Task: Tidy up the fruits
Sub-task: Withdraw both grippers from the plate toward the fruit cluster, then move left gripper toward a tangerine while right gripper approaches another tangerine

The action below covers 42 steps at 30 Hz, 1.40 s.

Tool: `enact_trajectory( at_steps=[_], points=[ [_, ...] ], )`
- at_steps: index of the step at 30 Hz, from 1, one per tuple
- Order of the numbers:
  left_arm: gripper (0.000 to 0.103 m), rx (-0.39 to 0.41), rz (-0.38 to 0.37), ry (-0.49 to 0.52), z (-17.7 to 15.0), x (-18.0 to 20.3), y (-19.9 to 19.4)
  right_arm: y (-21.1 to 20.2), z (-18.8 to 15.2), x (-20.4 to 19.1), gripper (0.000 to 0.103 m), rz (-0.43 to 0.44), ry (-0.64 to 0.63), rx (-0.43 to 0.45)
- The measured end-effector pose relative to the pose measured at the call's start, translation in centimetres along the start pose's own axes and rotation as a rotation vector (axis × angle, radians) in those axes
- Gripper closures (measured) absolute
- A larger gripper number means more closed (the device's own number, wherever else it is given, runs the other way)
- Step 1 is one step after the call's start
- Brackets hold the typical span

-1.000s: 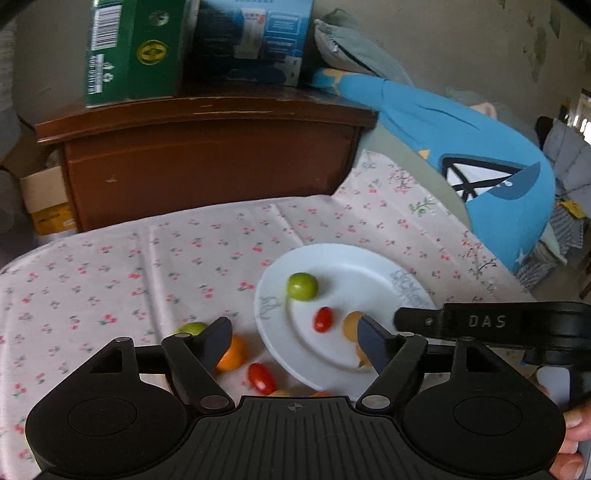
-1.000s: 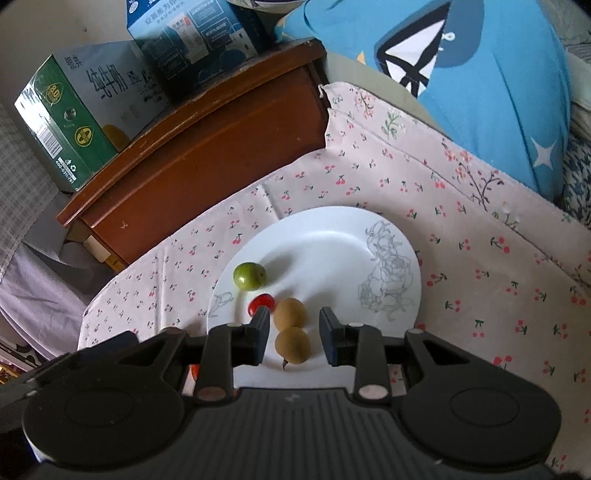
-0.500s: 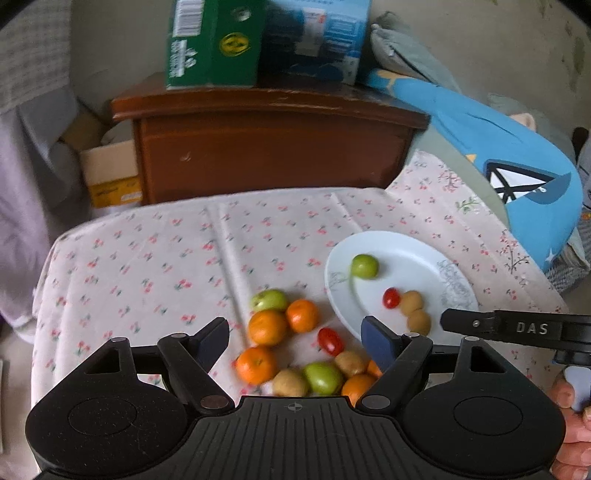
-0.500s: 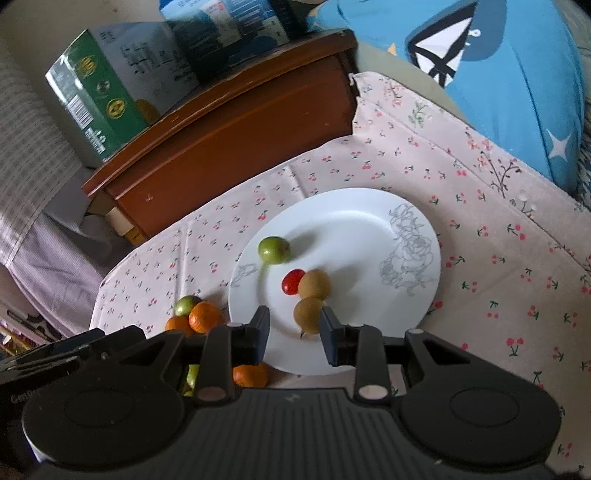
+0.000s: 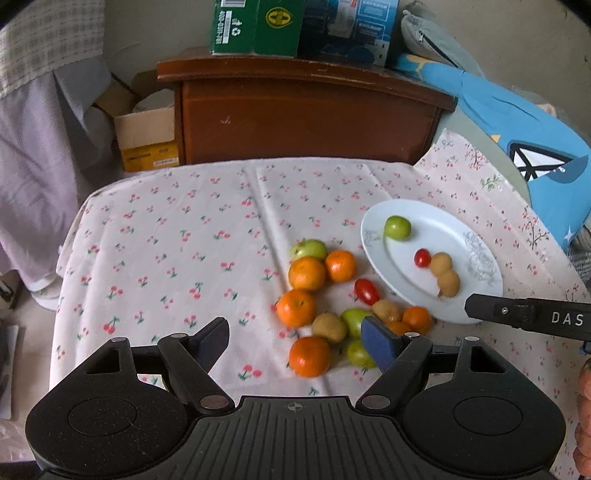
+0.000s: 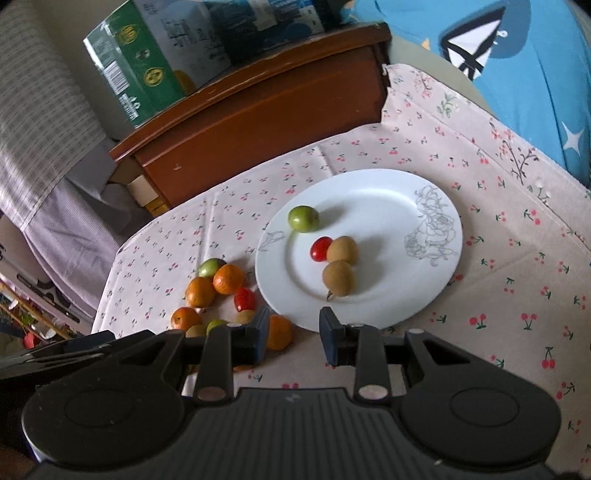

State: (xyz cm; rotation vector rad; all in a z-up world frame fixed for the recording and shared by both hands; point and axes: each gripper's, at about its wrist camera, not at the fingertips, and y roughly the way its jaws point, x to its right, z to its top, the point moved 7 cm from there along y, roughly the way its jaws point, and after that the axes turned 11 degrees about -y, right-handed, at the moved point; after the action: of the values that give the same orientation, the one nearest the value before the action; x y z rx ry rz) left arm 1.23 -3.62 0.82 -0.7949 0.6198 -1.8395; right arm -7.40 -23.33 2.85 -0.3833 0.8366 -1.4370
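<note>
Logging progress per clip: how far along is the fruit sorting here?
Early. Done: the white plate holds one green fruit, one cherry tomato and two brown fruits. In hand: nothing; the left gripper and right gripper both show open, empty jaws. Left: the pile on the tablecloth, including oranges, green fruits, brown fruits and a red tomato.

A cherry-print cloth (image 5: 192, 236) covers the surface. Behind it stands a dark wooden cabinet (image 5: 306, 122), and on its top sit a green carton (image 5: 255, 26) and, just beside it, a blue carton (image 5: 351, 29). A blue cushion with a white and dark emblem (image 5: 524, 140) leans at the right. On the floor left of the cabinet is an open cardboard box (image 5: 147, 136), near a hanging pale checked fabric (image 5: 40, 110).
</note>
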Motion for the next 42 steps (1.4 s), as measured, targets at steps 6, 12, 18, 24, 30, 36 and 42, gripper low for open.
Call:
enact_trajectory(
  at_steps=[6, 12, 18, 24, 30, 36, 42],
  points=[
    [0.023, -0.013, 0.022, -0.006, -1.2, -0.8, -0.2, -0.2, -1.0, -1.4, 0.072, -0.001, -0.052, -0.003],
    [0.023, -0.012, 0.046, 0.002, -2.0, -1.6, -0.5, -0.2, -2.5, -2.7, 0.072, 0.019, -0.052, -0.019],
    [0.023, 0.024, 0.072, 0.023, -2.1, -2.1, -0.6, 0.5, -3.4, -3.4, 0.072, 0.027, -0.036, -0.027],
    [0.024, 0.029, 0.065, 0.028, -2.2, -2.2, -0.1, 1.8, -3.1, -4.0, 0.072, 0.029, -0.019, -0.025],
    [0.027, 0.013, 0.031, 0.024, -2.6, -1.6, 0.9, 3.3, -3.2, -3.7, 0.071, 0.043, 0.047, -0.046],
    [0.027, 0.009, -0.006, 0.010, -2.6, -1.3, 1.6, 4.3, -3.1, -3.4, 0.069, 0.057, 0.103, -0.056],
    [0.034, 0.000, -0.033, 0.015, -2.8, -0.8, 2.4, 4.8, -2.9, -3.4, 0.069, 0.060, 0.112, -0.050]
  ],
)
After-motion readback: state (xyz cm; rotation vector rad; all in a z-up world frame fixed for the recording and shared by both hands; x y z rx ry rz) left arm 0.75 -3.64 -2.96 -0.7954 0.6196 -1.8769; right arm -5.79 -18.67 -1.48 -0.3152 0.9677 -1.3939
